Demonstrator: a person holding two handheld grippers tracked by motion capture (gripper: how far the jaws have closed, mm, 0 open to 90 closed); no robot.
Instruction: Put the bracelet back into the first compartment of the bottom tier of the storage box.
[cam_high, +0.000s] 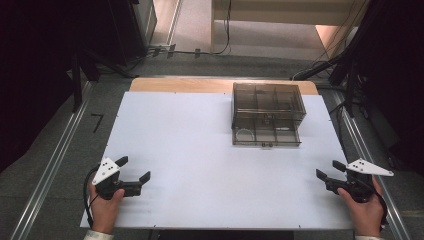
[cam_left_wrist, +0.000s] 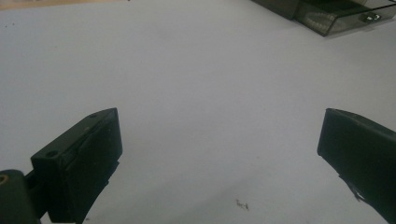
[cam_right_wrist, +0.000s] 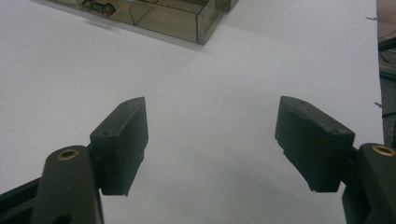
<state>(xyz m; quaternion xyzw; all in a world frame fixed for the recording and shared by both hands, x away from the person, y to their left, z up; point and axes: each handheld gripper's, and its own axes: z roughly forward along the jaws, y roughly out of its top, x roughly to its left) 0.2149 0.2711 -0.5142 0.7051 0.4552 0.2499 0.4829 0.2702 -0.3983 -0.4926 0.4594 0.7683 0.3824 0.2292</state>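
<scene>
1. Flat white rectangular table top; pale wooden strip along its far edge

2. Smoky-brown clear plastic compartment box sits on the far right part of the table, well apart from both grippers; inner dividers form a grid of cells, small metal latch at its near edge

3. No brand, label or writing readable on the box or the grippers

4. Left black two-jaw gripper held in the person's left hand at the near left corner, grey three-cornered plate on top; jaws spread wide, nothing between them

5. Right black two-jaw gripper held in the right hand at the near right edge, same grey plate; jaws also wide apart and empty

6. High view alone shows something small and pale in a near-left cell of the box; too small to tell what

7. Left gripper view: the box's corner and latch at upper right; a tiny dark speck on the white surface between the jaws

8. Right gripper view: the box's near corner at top, brass-coloured pivot bushings on the jaw arms
</scene>
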